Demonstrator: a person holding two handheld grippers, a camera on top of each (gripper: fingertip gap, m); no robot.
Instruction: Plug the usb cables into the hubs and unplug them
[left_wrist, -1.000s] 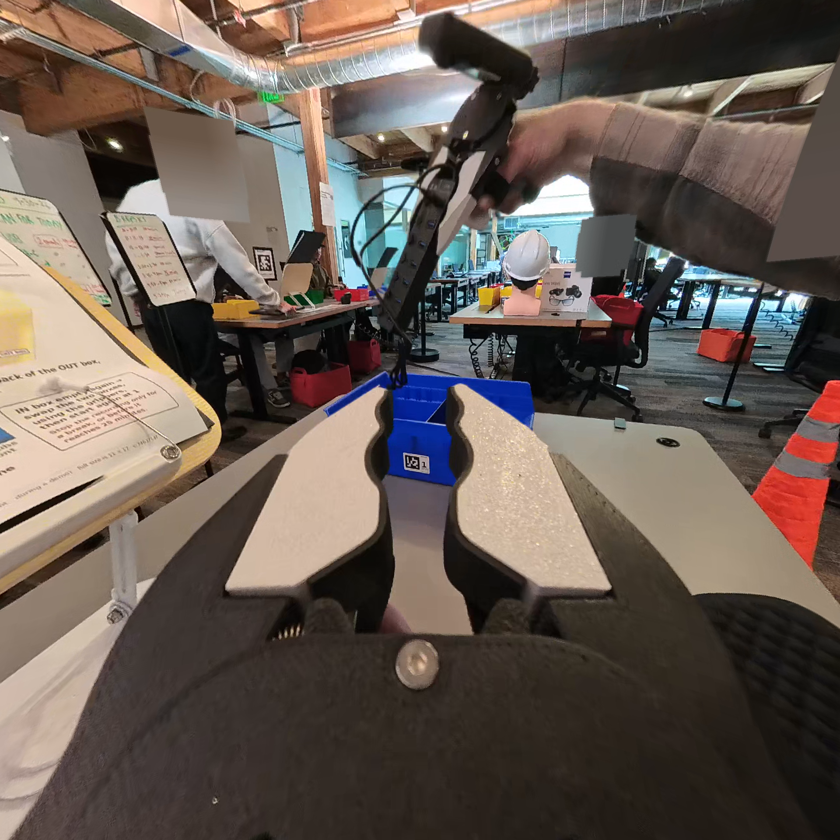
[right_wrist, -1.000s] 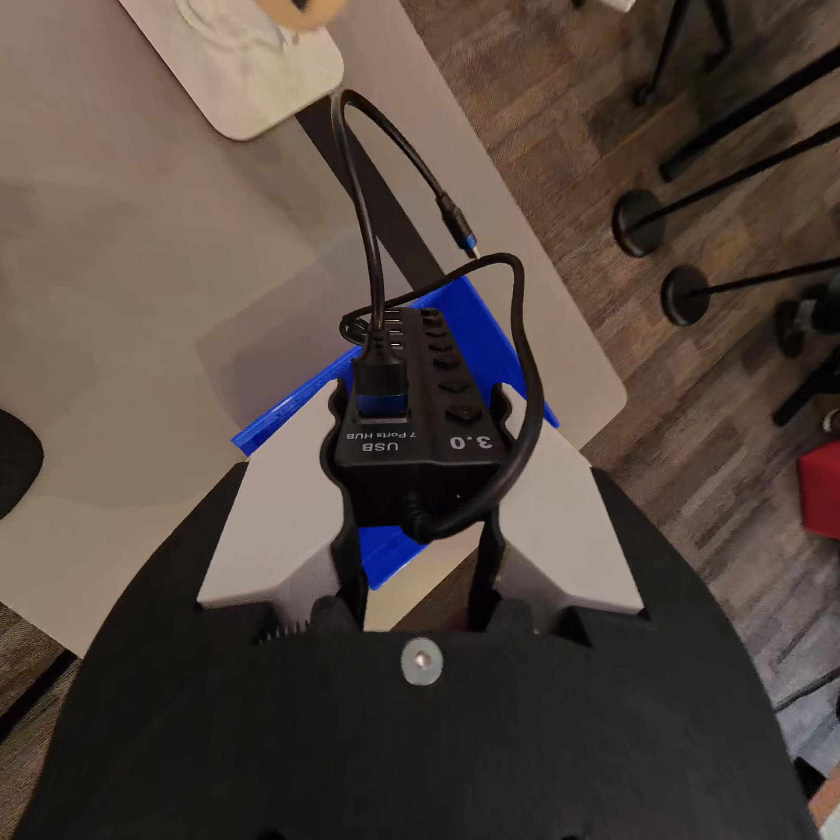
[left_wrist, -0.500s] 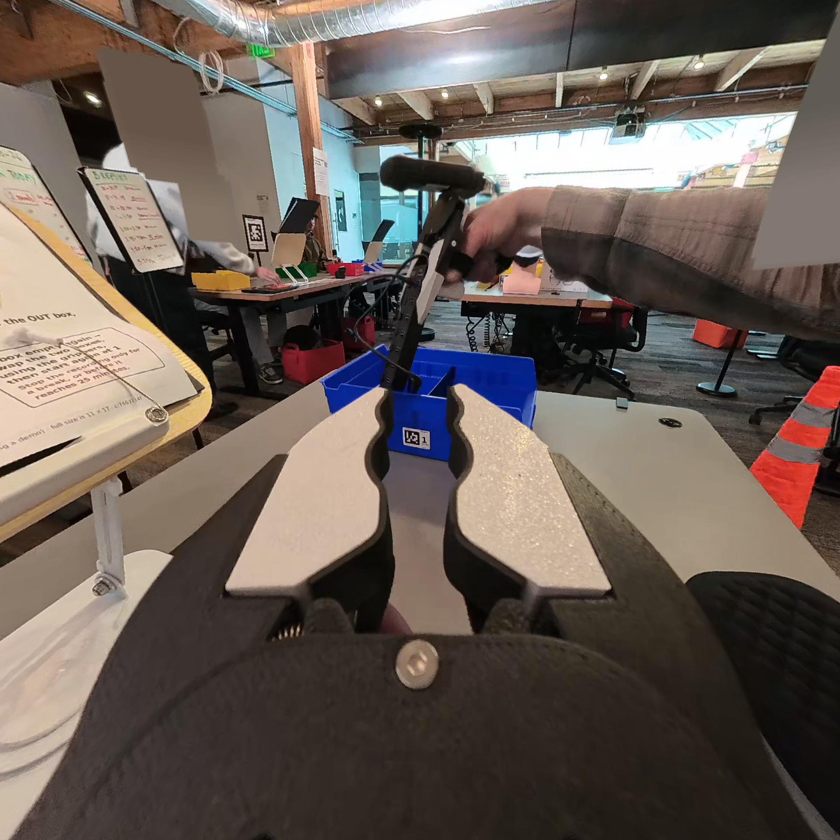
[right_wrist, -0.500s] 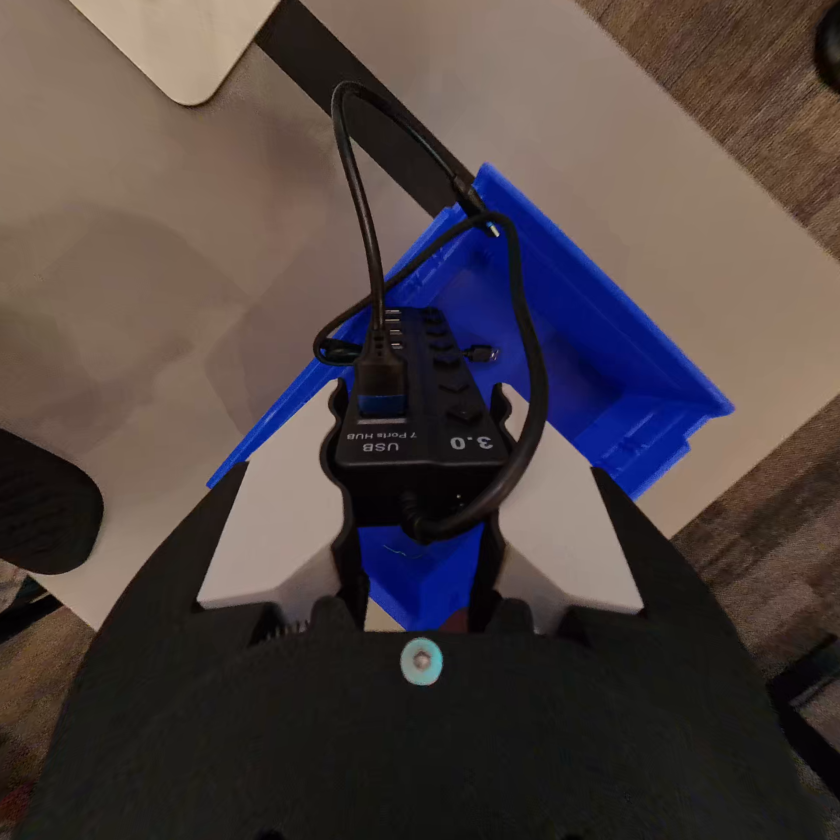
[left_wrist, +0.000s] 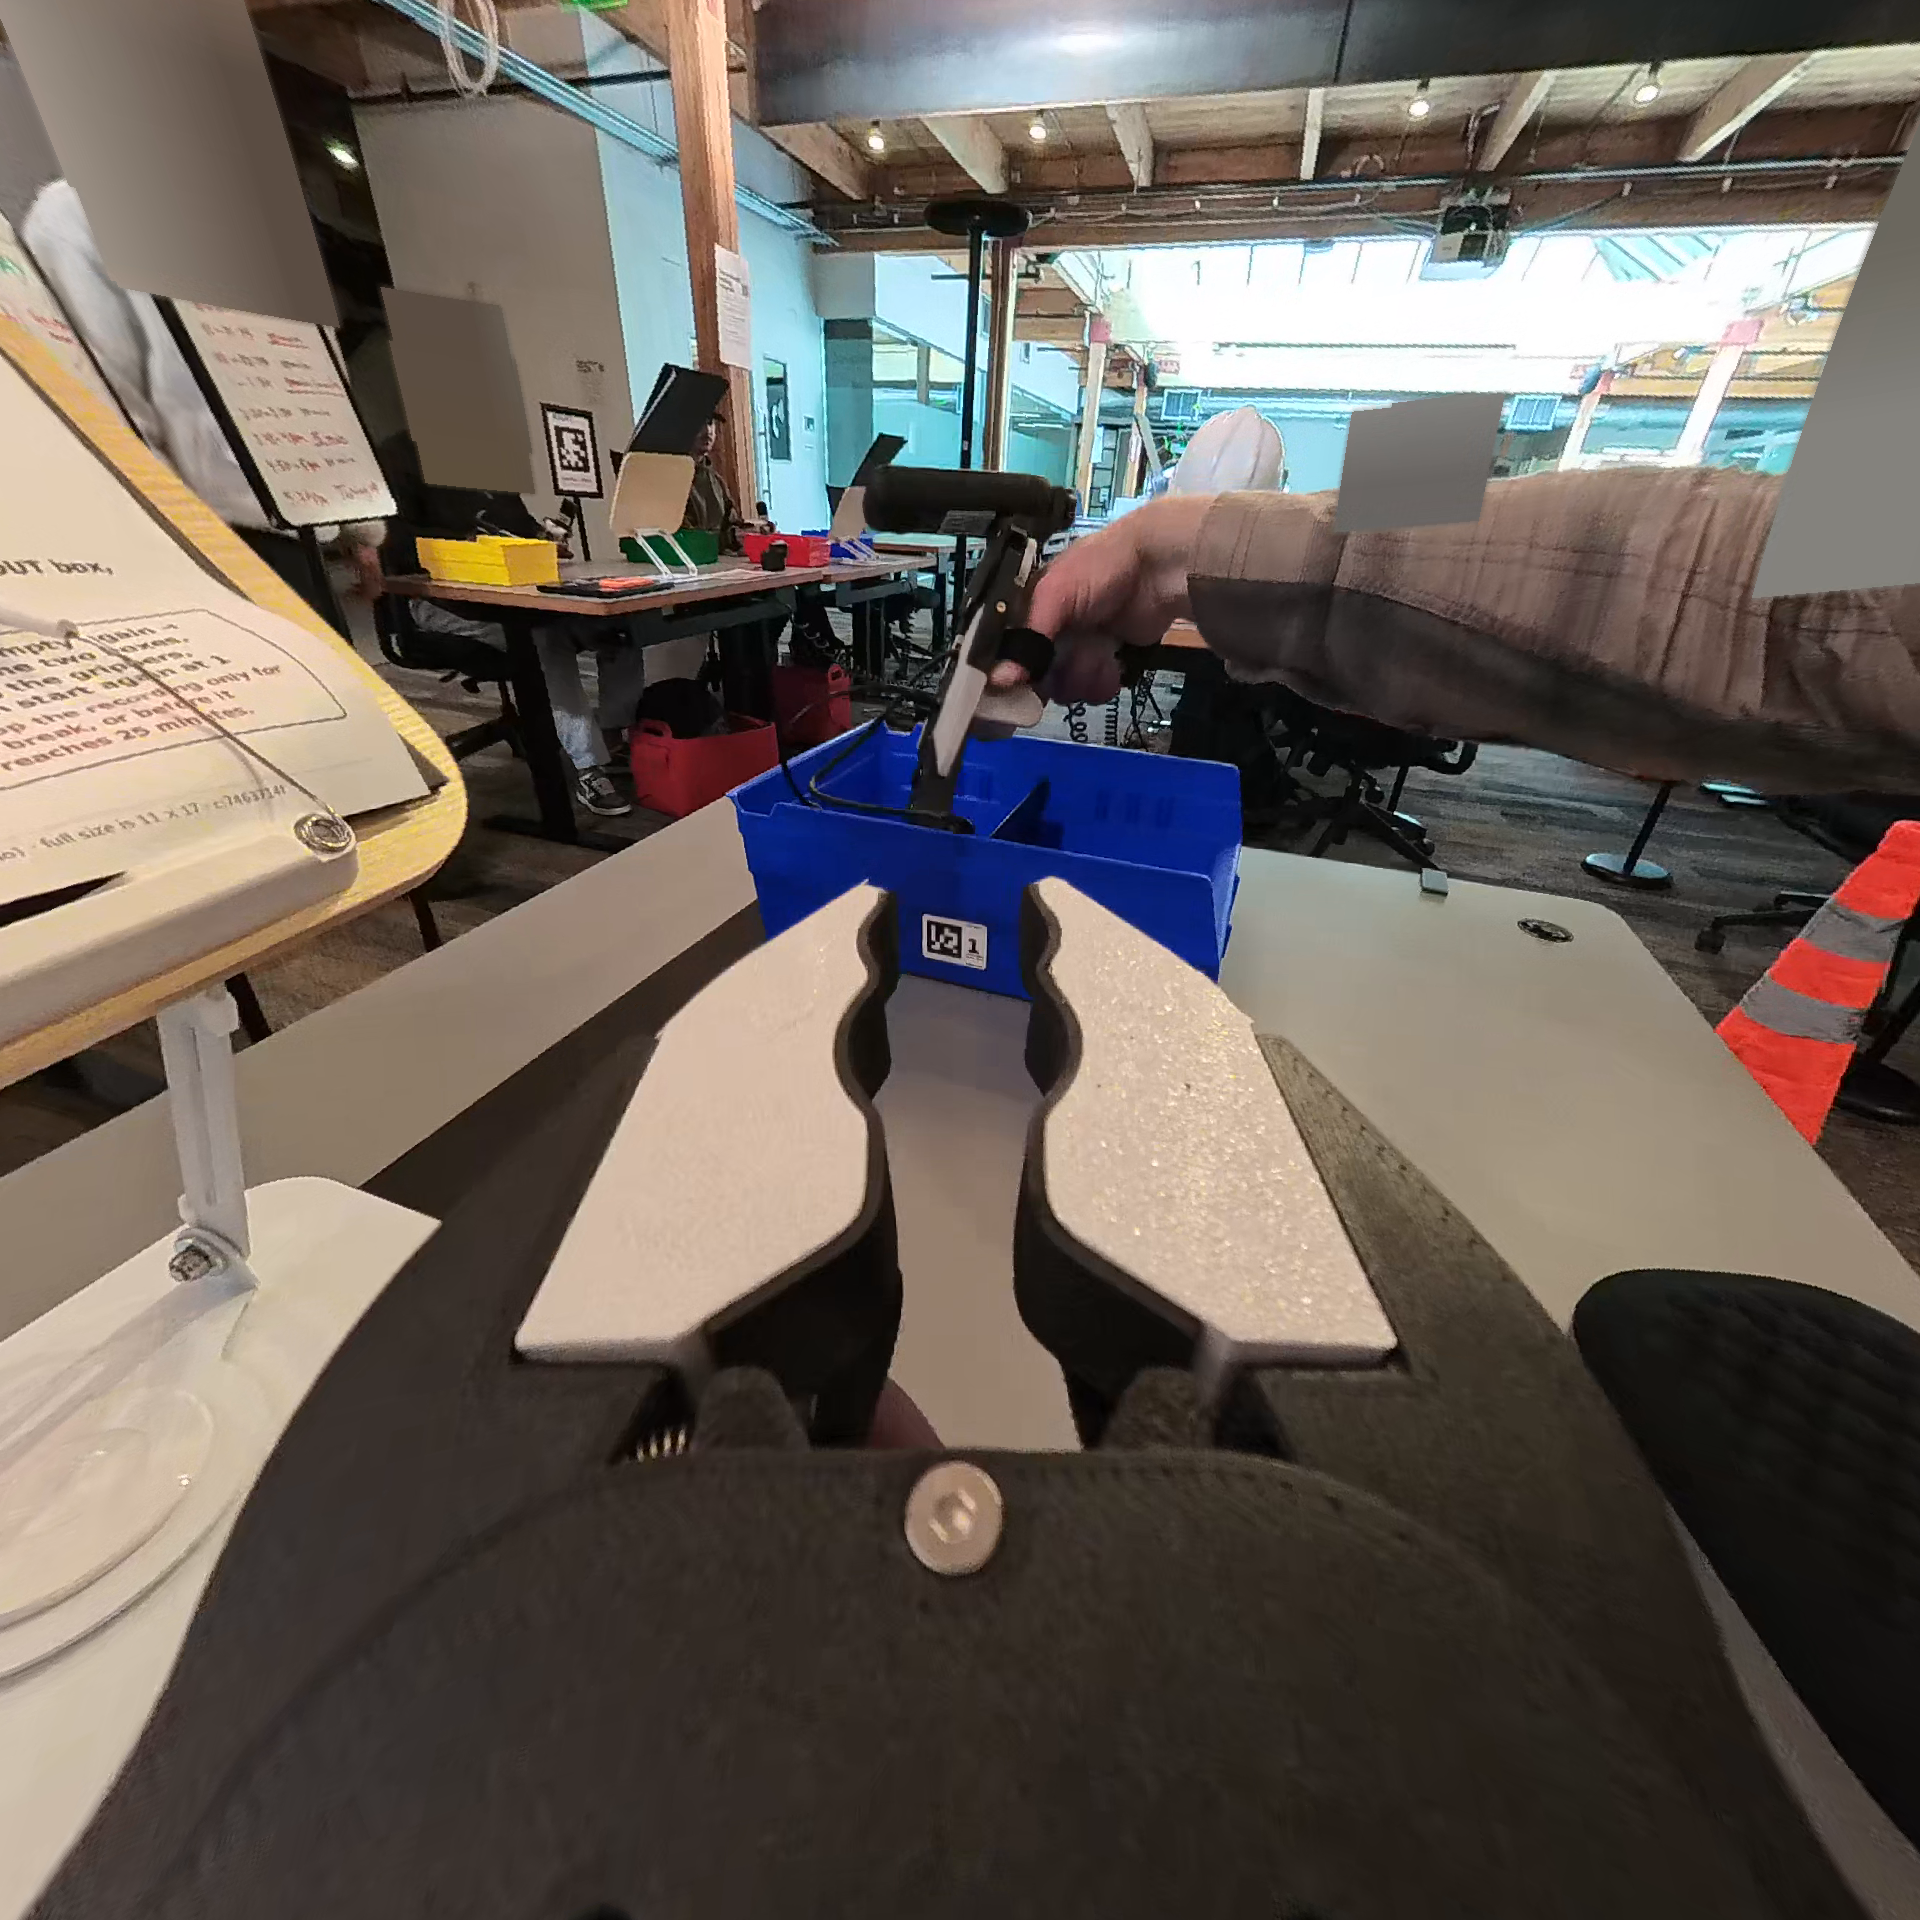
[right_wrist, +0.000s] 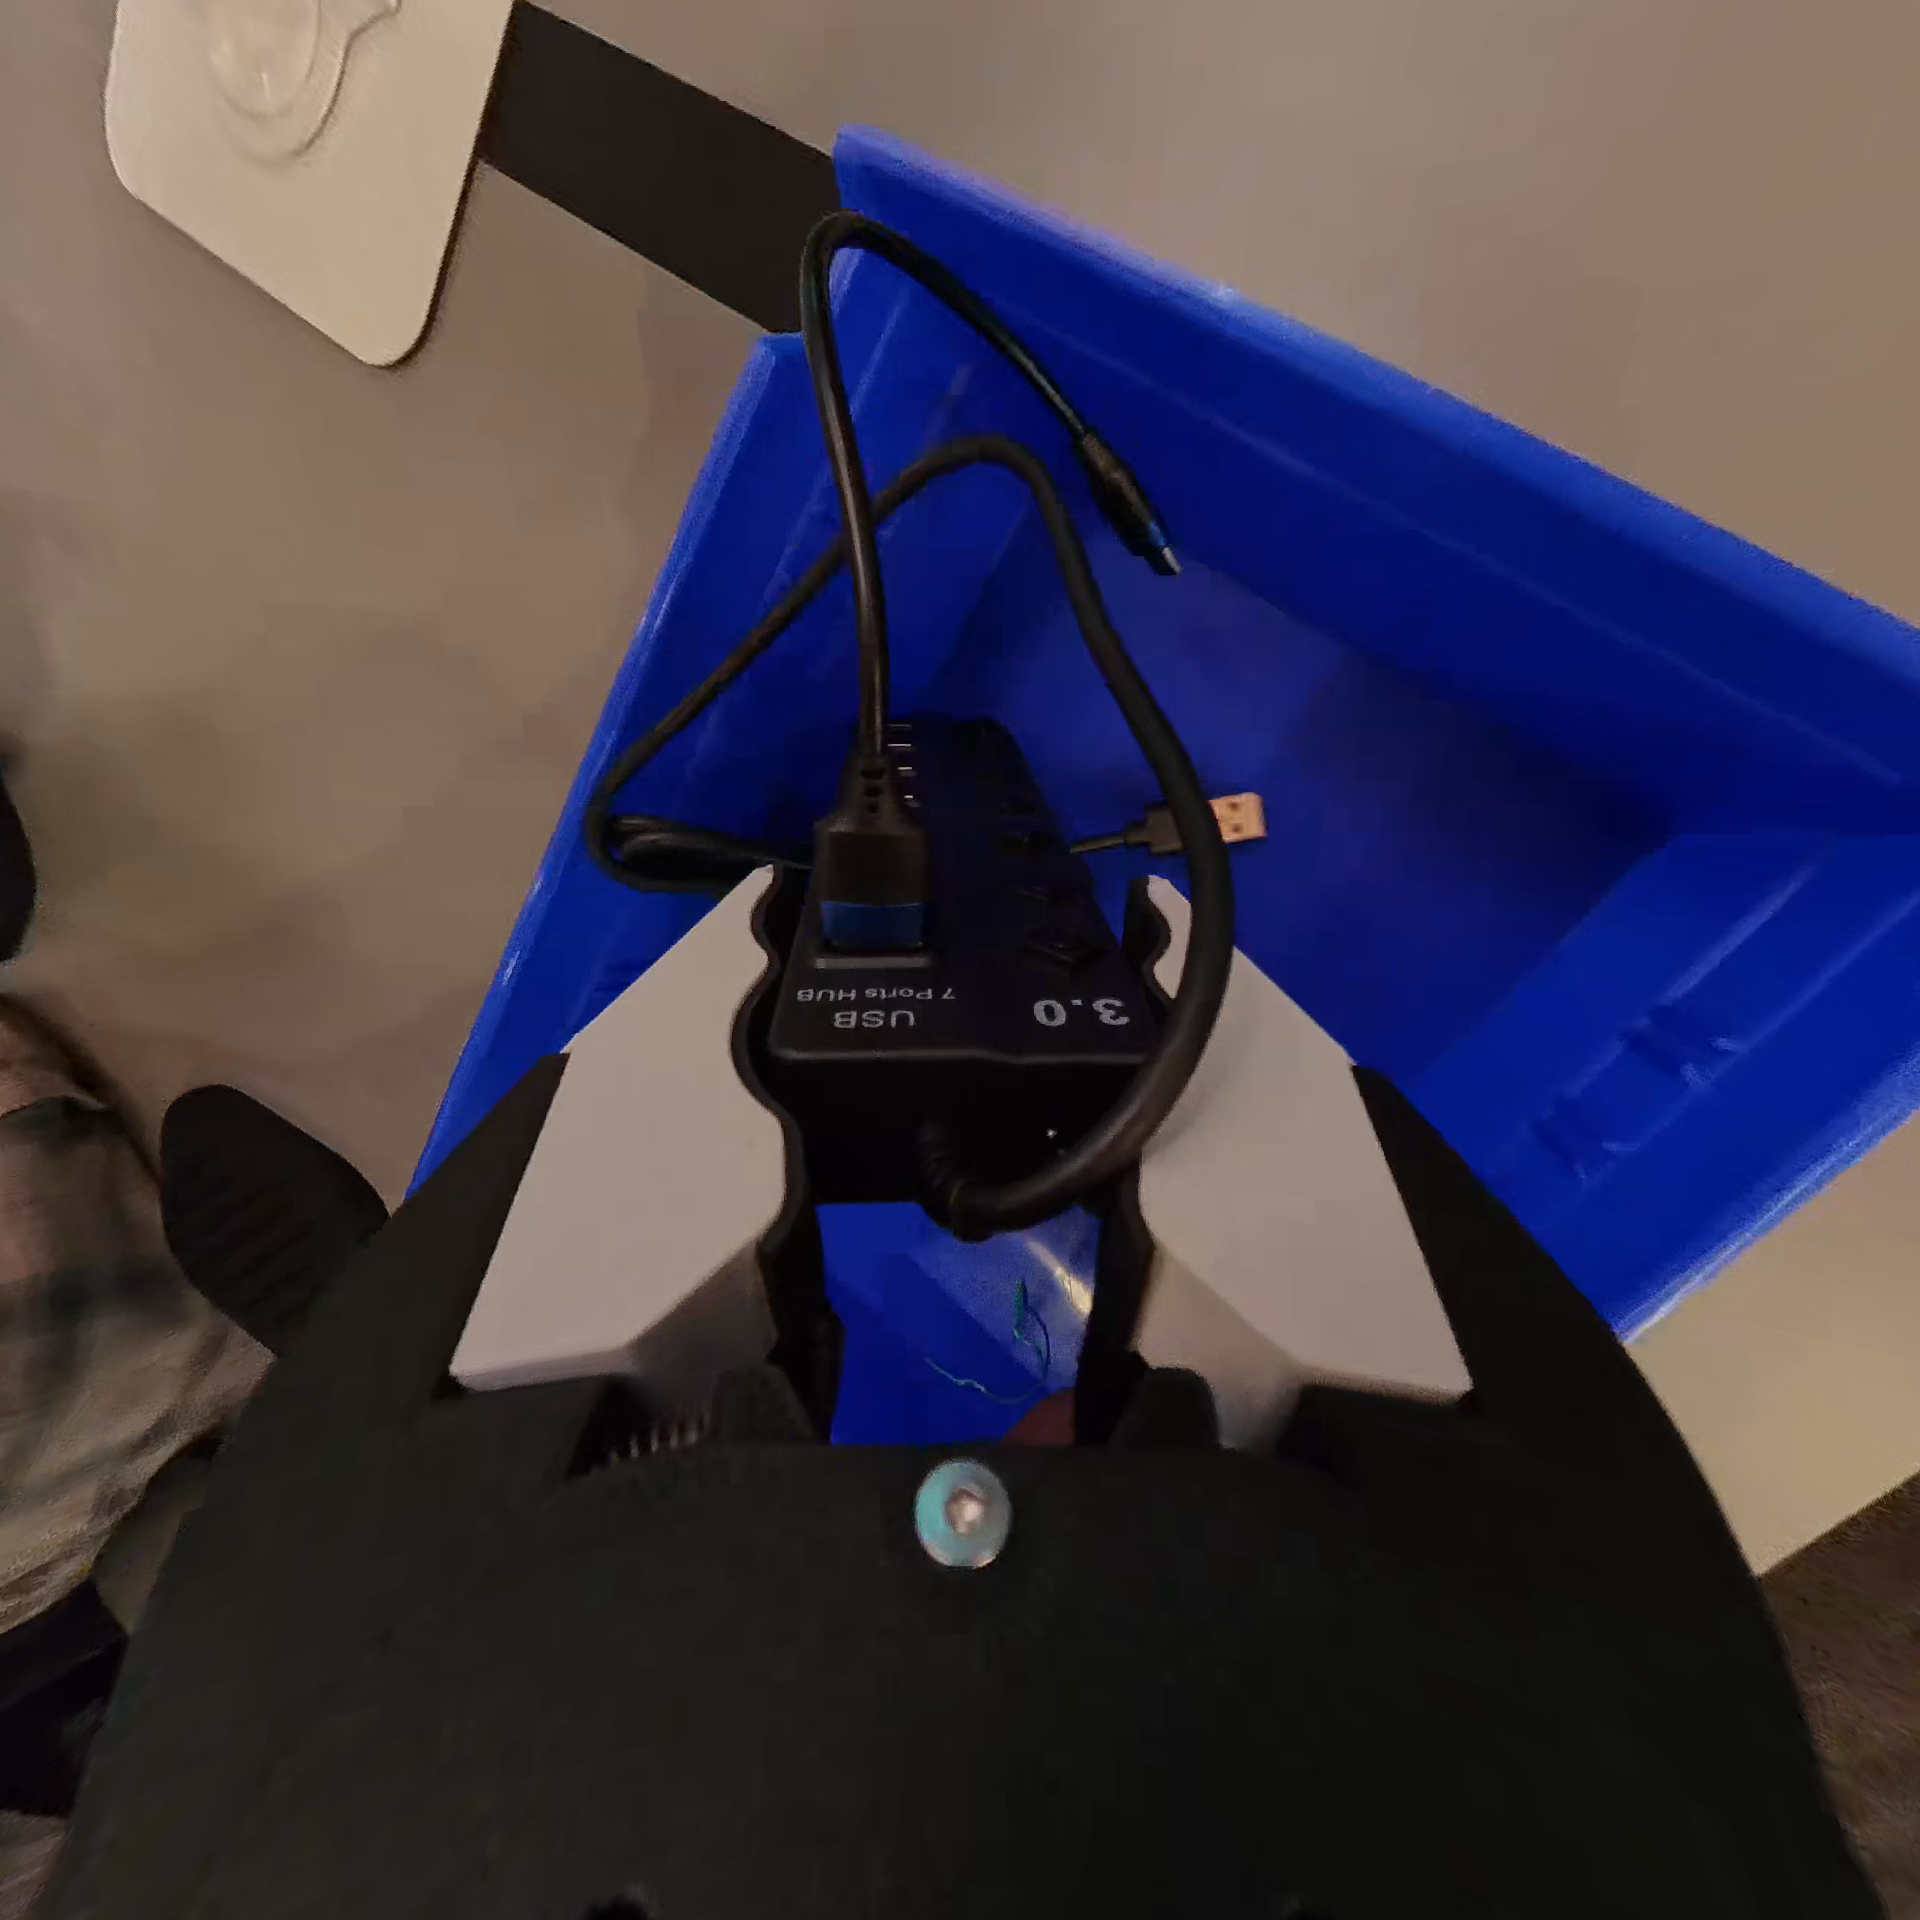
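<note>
My right gripper (right_wrist: 956, 904) is shut on the end of a black USB hub (right_wrist: 966, 1023) and holds it end-down inside a blue bin (right_wrist: 1455, 727). A black cable's blue plug (right_wrist: 871, 883) sits in the hub's nearest port, and its free end (right_wrist: 1132, 509) hangs over the bin. The hub's own lead loops round to a loose plug (right_wrist: 1236, 821). In the left wrist view the right gripper (left_wrist: 951, 748) reaches down into the bin (left_wrist: 987, 862). My left gripper (left_wrist: 956, 935) hovers just before the bin with a narrow gap between its jaws and nothing in it.
The bin stands on a grey table (left_wrist: 1455, 1039). A document stand with a white base (left_wrist: 156, 1403) is at the left; its base also shows in the right wrist view (right_wrist: 291, 156). A black mesh pad (left_wrist: 1766, 1455) lies at the right, and an orange cone (left_wrist: 1829, 966) stands beyond the table edge. There is about 40 cm between the tips of the two grippers.
My right gripper has come down from high above the table and brought the hub and cables into the blue bin. My left gripper has stayed in place, tilting slightly downward.
</note>
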